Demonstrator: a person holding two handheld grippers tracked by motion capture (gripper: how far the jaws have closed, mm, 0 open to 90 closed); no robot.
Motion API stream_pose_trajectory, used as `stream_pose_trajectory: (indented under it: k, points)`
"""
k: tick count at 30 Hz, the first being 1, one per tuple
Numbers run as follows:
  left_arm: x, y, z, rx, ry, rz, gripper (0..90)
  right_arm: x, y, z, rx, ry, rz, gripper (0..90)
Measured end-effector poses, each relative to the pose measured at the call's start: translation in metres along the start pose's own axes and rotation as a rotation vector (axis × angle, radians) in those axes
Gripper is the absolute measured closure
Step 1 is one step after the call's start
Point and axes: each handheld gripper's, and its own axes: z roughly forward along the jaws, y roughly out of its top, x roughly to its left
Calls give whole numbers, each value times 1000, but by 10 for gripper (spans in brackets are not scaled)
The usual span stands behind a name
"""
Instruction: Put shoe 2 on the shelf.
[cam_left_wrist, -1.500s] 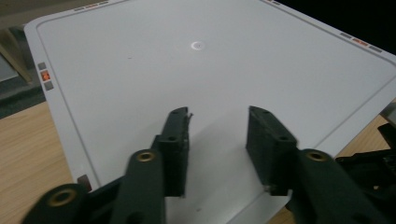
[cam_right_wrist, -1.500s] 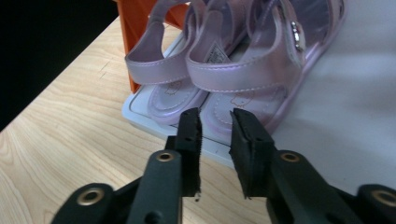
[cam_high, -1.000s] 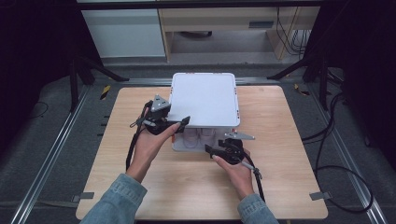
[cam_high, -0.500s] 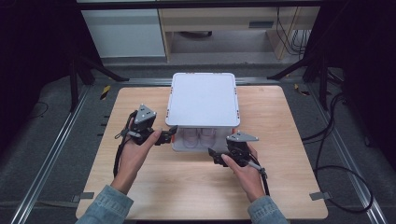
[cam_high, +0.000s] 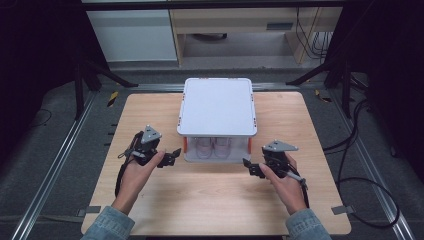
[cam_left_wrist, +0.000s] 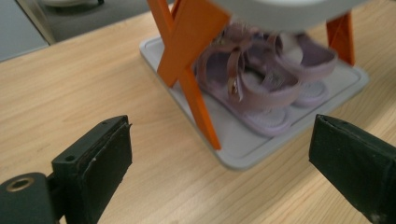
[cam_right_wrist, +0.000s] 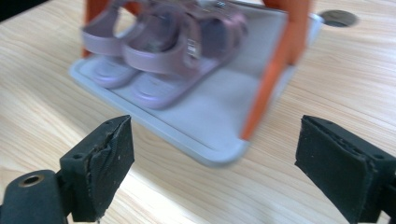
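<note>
Flanking the rack's near edge, both grippers hover over bare table (cam_high: 210, 200) with jaws spread and nothing between them; earlier frames are given, and both sets of jaws have just been opening; the left gripper (cam_high: 171, 157) sits just beside the rack's near left corner, the right gripper (cam_high: 250, 169) just beside its near right corner, neither touching it; wood lies free in front of the rack and on either side; farther on stands the rack (cam_high: 217, 105), a white lid over a grey tray (cam_left_wrist: 243, 149) on orange posts (cam_left_wrist: 187, 51); pink sandals (cam_left_wrist: 261, 88) rest side by side on the tray; no writing can be read.
</note>
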Motion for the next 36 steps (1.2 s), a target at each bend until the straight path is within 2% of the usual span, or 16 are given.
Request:
stream_pose_trajectory:
  k: [1, 6, 12, 20, 24, 28, 32, 36]
  points:
    - [0, 0, 0, 0, 0, 0, 52, 0, 0, 0, 0, 0, 0, 120]
    - [3, -13, 9, 38, 2, -1, 54, -23, -8, -12, 11, -58, 2, 145]
    - [5, -25, 18, 75, 13, 9, 59, -41, -18, -18, 52, -104, -42, 159]
    - [11, -44, 29, 142, 16, 28, 61, -62, -30, -17, 114, -117, -75, 146]
    - [17, -52, 34, 170, 26, 38, 64, -72, -33, -16, 120, -114, -53, 135]
    - [26, -60, 41, 185, 33, 2, 65, -82, -33, -13, 115, -122, -18, 136]
    - [35, -63, 45, 174, 53, -24, 68, -91, -32, -10, 115, -149, 3, 140]
    - [44, -65, 50, 155, 65, -74, 75, -100, -31, -5, 111, -175, 33, 141]
